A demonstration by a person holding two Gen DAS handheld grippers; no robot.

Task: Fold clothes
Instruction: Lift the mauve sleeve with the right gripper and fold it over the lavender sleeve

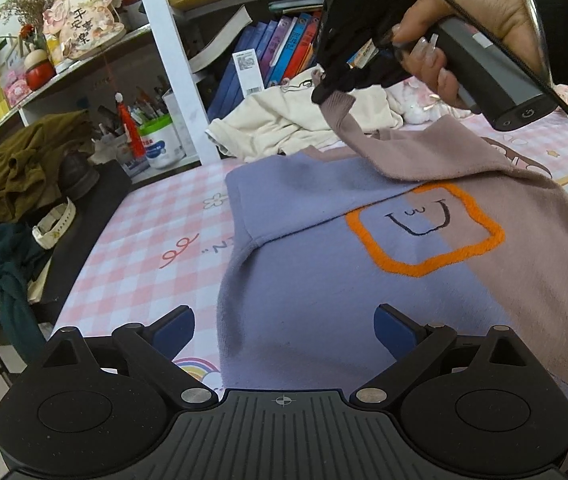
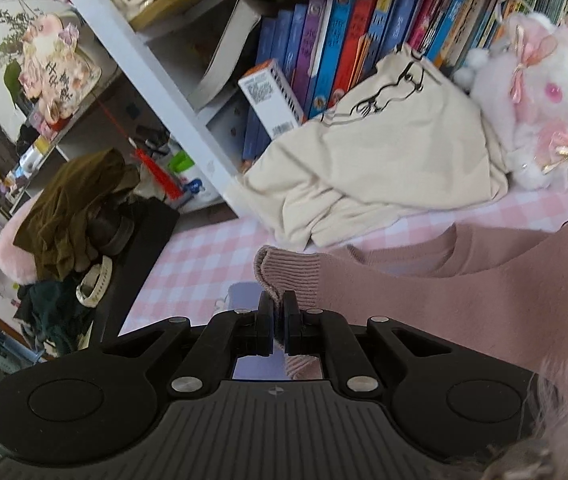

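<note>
Left wrist view has the left gripper (image 1: 284, 330) spread wide and empty above the sweater (image 1: 324, 280), which lies flat on the checked sheet (image 1: 144, 248). Right gripper (image 2: 279, 312) is clamped on the pink cuff (image 2: 288, 276), lifting that sleeve (image 1: 424, 148) above the sweater's body.

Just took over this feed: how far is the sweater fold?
Done: the blue sleeve lies folded across the two-tone blue and pink sweater's chest. In hand: the right claw is shut on the pink ribbed cuff, carrying it across. The left claw is open, empty. Left: laying that sleeve, folding the body.
</note>
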